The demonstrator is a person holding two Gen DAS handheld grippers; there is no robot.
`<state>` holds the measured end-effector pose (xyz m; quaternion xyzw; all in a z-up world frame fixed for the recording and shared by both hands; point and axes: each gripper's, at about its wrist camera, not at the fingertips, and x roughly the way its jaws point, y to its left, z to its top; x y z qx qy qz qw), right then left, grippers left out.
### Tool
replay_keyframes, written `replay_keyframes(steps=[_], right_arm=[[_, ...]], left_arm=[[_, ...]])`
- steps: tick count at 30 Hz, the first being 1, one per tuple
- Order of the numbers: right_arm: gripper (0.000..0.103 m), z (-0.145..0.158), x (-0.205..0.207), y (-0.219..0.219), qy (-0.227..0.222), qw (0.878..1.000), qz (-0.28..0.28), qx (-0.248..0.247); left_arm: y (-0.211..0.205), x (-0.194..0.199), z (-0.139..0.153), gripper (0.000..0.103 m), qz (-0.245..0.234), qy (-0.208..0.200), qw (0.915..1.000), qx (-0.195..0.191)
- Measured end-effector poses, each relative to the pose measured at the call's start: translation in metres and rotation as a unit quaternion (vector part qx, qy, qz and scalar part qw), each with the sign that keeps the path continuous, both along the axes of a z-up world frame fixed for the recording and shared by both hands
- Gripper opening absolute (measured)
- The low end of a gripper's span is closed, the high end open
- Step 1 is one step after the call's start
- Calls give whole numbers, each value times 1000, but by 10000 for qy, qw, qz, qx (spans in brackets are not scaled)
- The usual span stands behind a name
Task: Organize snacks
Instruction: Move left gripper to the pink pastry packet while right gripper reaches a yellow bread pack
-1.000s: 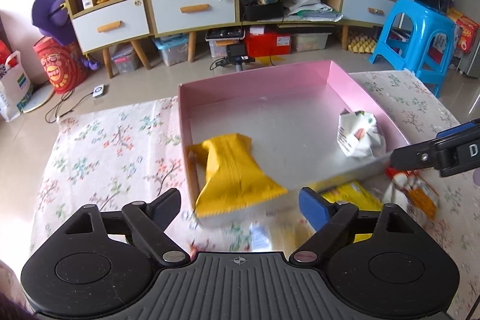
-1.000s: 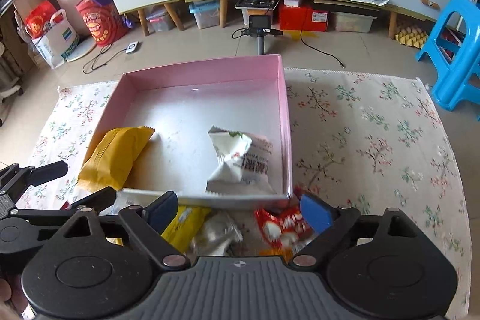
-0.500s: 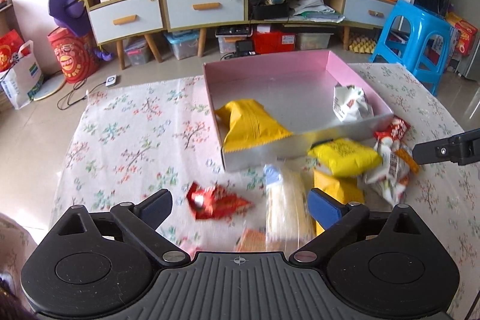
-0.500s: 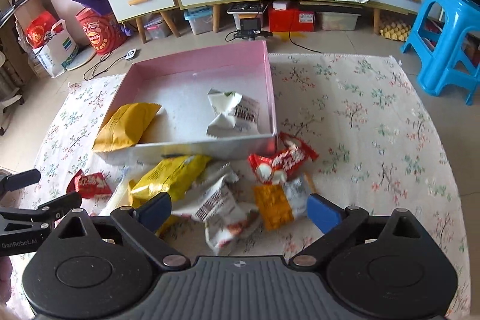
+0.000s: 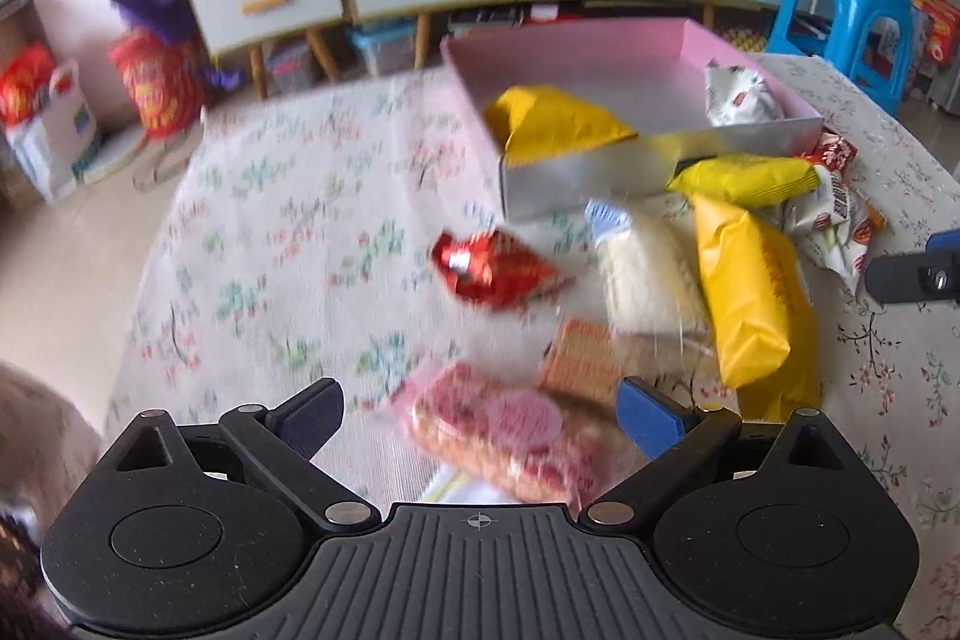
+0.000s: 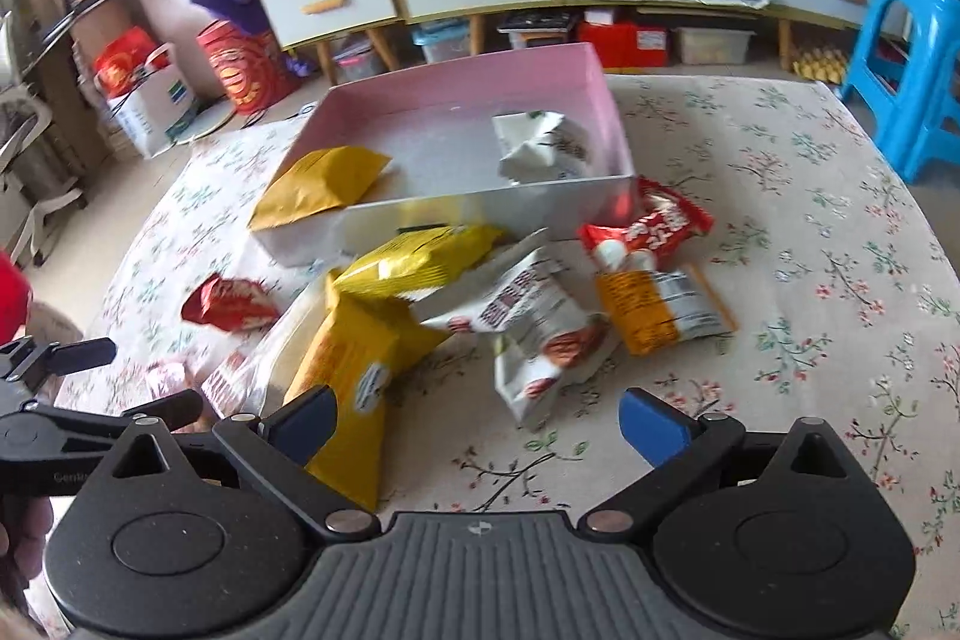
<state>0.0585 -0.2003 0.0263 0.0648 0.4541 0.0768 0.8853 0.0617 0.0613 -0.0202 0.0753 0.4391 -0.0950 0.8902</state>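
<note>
Left gripper: the left gripper [image 5: 480, 415] has its blue-padded jaws spread wide; they have just been opening. Nothing is pressed between the pads. A pink round-patterned biscuit packet [image 5: 510, 436] lies on the table under the gap.
Right gripper: the right gripper [image 6: 480, 421] also stands wide, its jaws have just been opening, and it holds nothing. Its left pad is in front of a long yellow snack bag [image 6: 354, 370].
Table: a table with a white floral cloth [image 6: 780, 280] carries all the snacks.
Box: a shallow square cardboard box, pink inside and silver outside [image 6: 480, 214], stands on the far middle of the table.
Inside the box: a mustard-yellow foil bag [image 6: 324, 184] leans over the near left corner; a crumpled white packet [image 6: 540, 148] lies at the right wall.
Snack pile: it lies in front of the box. There is a bright yellow foil bag [image 6: 420, 256], a white packet with red print [image 6: 528, 334], an orange and white packet [image 6: 660, 310] and a red wrapper with white letters [image 6: 654, 226] touching the right corner of the box.
Apart from the pile: a small red shiny wrapper [image 6: 228, 307] lies alone to the left.
Near the left gripper: a clear bag of pale rice crackers [image 5: 648, 274] and an orange square wafer pack [image 5: 582, 358], both blurred.
</note>
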Motion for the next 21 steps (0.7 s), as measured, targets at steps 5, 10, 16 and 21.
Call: replay_keyframes(steps=[5, 10, 16, 21], right_arm=[[93, -6, -1, 15, -21, 9997, 209, -107], [92, -11, -2, 33, 18, 9989, 419, -219], [92, -14, -1, 45, -51, 9980, 568, -268], [92, -16, 0, 48, -58, 9982, 554, -216]], left_arm=[[17, 2, 1, 99, 550, 305, 9971, -429], [29, 5, 5, 92, 808, 422, 9901, -1065], [24, 8, 0, 66, 885, 743, 9846, -1313], [17, 13, -10, 52, 972, 766, 9858, -1137]])
